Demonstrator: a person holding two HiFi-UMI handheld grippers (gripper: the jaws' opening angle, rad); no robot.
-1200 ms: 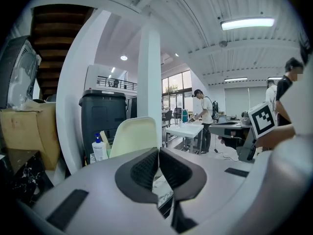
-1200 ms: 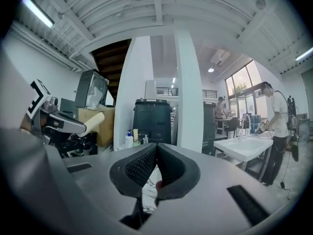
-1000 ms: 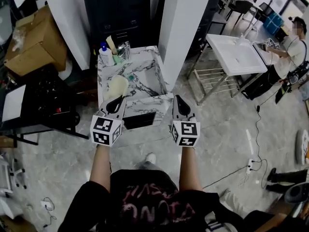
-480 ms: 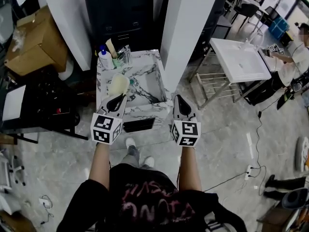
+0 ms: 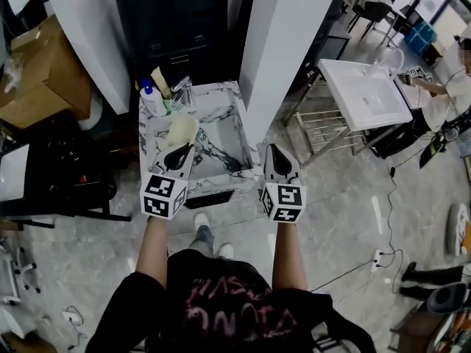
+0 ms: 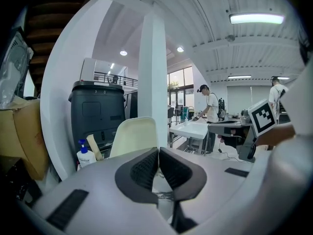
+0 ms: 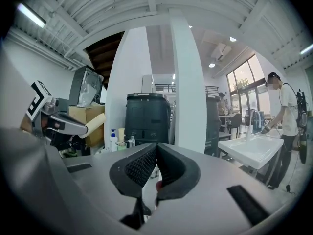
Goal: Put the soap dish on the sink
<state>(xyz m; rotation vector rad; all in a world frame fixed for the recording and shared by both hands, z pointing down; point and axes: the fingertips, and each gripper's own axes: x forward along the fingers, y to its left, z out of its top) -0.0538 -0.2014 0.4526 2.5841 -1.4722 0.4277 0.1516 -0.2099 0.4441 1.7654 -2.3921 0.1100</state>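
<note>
The left gripper [image 5: 178, 151] is pinching the soap dish [image 5: 181, 131] by its edge. The dish is sticking out ahead of it and looks to be over the left side of the sink [image 5: 221, 94]. The right gripper [image 5: 274, 155] is squeezed closed on nothing, hanging near the sink's right corner.

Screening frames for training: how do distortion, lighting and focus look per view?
Head view: dim but sharp, verticals lean outward. Left gripper view: strong fisheye, ceiling strip light glares, cream rounded soap dish is sharp. Right gripper view: fisheye, black vignetted corners.
</note>
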